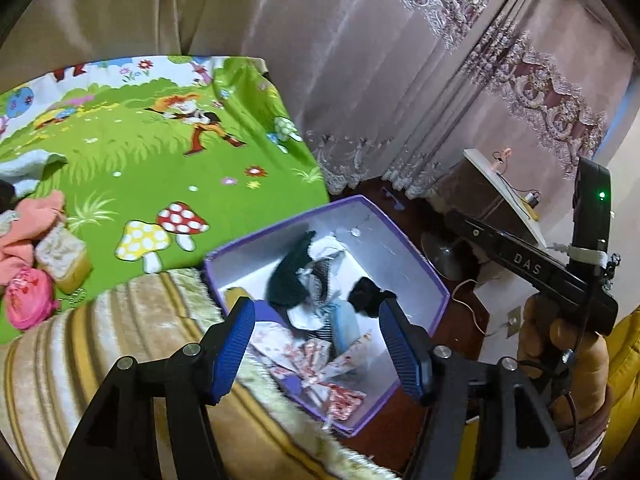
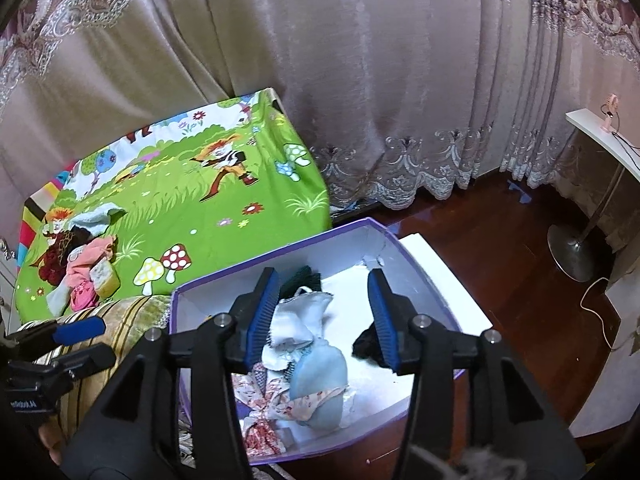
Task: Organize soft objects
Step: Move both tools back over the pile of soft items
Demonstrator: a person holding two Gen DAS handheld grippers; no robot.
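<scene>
Right now both grippers hang over the purple box (image 2: 424, 304), which sits on the dark wood floor against the near edge of the striped cushion (image 1: 80, 352). Inside the box lies a loose heap of soft things: a white cloth (image 2: 296, 320), a pale blue piece (image 2: 320, 372), a floral fabric (image 2: 276, 404), a dark green item (image 1: 290, 276) and a black one (image 1: 366, 294) toward the right wall.

The right gripper (image 2: 326, 320) points steeply down into the box, jaws partly apart and empty; the white cloth lies just beneath and beside its left pad. The left gripper (image 1: 316, 344) tilts down likewise, jaws about half apart, gripping nothing, with the heap below the gap.

A gloved hand (image 1: 568, 352) grips the right tool's handle at the right of the left view.

Farther left, on the green cartoon sheet (image 1: 140, 160), a second pile of clothes (image 2: 84, 272) waits, pink and pale blue among it.
</scene>
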